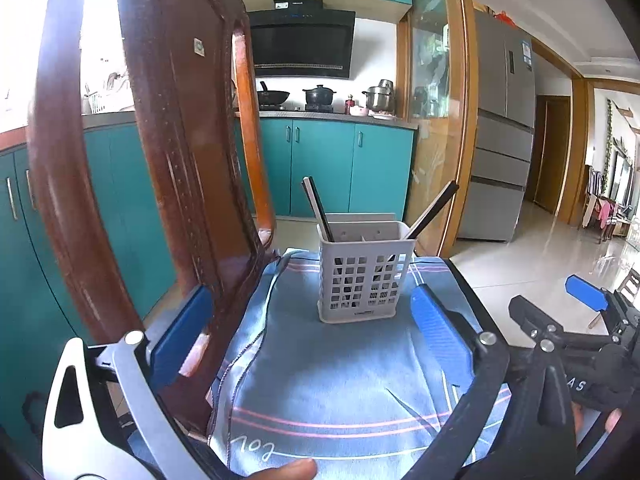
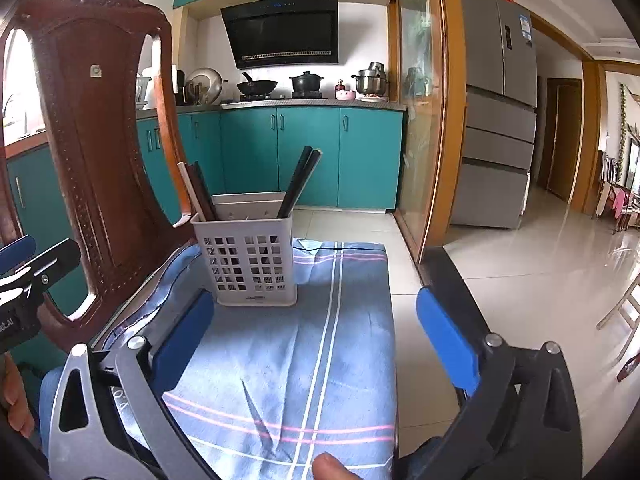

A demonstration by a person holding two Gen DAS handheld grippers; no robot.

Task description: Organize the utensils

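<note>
A white slotted utensil holder (image 1: 362, 272) stands upright on a blue striped cloth (image 1: 340, 380); it also shows in the right wrist view (image 2: 248, 260). Dark chopsticks (image 1: 318, 208) lean left in it and another dark pair (image 1: 434, 210) leans right; they show in the right wrist view too, the left pair (image 2: 198, 192) and the right pair (image 2: 298, 182). My left gripper (image 1: 312, 320) is open and empty, short of the holder. My right gripper (image 2: 316, 320) is open and empty, near the holder and to its right; it shows in the left wrist view (image 1: 584, 296).
A carved wooden chair back (image 1: 160, 160) rises at the left, close to the left gripper's left finger (image 1: 188, 316); it shows in the right wrist view (image 2: 92, 152). Teal kitchen cabinets (image 2: 312, 156), a stove with pots and a grey fridge (image 2: 496, 120) stand behind. Tiled floor (image 2: 520, 260) lies to the right.
</note>
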